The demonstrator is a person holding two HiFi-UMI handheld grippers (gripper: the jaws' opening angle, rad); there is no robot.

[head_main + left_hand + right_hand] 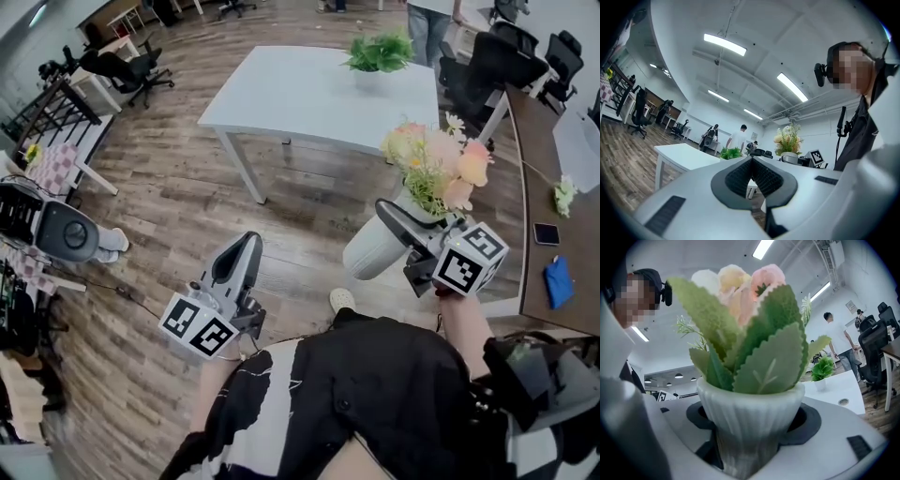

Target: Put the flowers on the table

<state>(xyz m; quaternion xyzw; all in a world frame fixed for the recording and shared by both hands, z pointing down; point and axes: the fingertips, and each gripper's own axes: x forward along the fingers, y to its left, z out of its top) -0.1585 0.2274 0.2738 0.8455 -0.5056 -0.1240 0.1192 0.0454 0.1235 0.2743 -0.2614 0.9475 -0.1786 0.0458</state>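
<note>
Currently the right gripper (753, 420) is clamping the flower pot (750, 399) midair, short of the white table's (281, 94) near edge; top-heavy blooms (740, 282) are risking a tilt. Left gripper (752, 174) is hanging closed, empty.

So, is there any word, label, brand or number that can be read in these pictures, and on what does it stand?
No text can be read anywhere.
On the right gripper, the cube: black-and-white square markers only, no letters.
On the left gripper, its cube: the same.
The small sign on the far wall: too small to read.
The flower pot: no print.
</note>
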